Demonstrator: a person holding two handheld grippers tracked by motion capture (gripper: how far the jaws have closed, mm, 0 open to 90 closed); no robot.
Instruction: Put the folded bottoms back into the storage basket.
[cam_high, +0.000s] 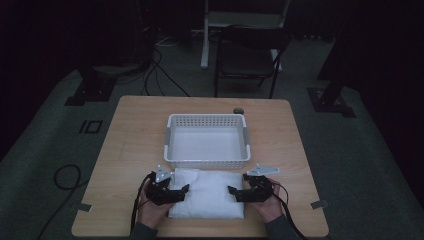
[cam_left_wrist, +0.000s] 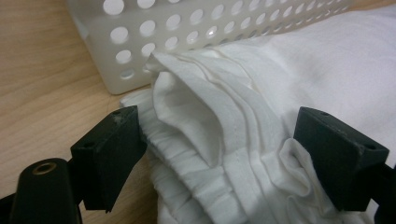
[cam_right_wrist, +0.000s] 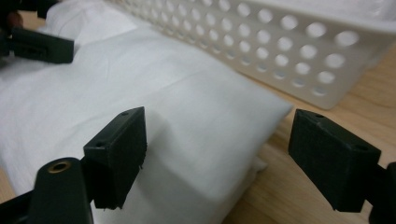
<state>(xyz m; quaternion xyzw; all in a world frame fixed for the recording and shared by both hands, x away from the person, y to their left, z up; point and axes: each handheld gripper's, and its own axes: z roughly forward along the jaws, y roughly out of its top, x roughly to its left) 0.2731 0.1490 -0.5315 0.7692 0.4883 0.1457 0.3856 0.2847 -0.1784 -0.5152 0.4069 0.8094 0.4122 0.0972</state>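
Folded white cloth (cam_high: 207, 194) lying flat on the wooden table (cam_high: 130, 140), far edge touching the near wall of the white perforated basket (cam_high: 207, 162). Left gripper (cam_high: 179, 193) at the left edge of the cloth, jaws wide apart over the bunched folds, not pressing. Right gripper (cam_high: 234, 192) at the right edge, jaws also apart, clamping nothing. Bare table left and right of the cloth.

The small dark round object (cam_high: 238, 110) behind the white perforated plastic basket (cam_high: 207, 162) is too small to identify. In the left gripper view the folded white cloth (cam_left_wrist: 261, 112) is cut off at right and bottom edges (lower layers hidden).
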